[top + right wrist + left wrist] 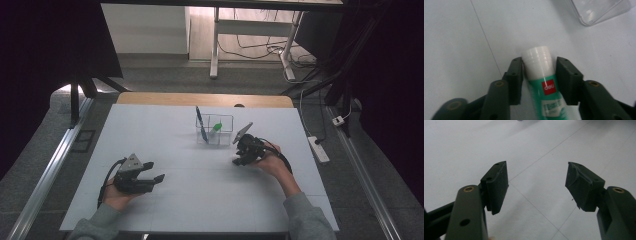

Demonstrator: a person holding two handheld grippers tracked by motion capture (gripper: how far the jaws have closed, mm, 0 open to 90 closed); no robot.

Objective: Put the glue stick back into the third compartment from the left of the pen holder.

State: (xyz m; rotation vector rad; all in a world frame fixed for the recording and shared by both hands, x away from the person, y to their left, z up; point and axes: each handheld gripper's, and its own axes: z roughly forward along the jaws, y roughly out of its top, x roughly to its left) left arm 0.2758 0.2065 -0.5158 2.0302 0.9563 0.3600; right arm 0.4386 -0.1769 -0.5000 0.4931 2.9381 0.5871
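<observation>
Green-and-white glue stick (542,82), low centre of the right gripper view, lying on the white table (456,37), clamped at its white cap end by the right gripper (539,75); jaws pressed against both sides. Clear plastic organiser (596,11) at upper right, close by. Left gripper (536,187), lower left of the high view, spread wide over bare table, holding nothing. Likely risk: grip near the smooth cap, so possible swivelling or slipping out on lifting.
</observation>
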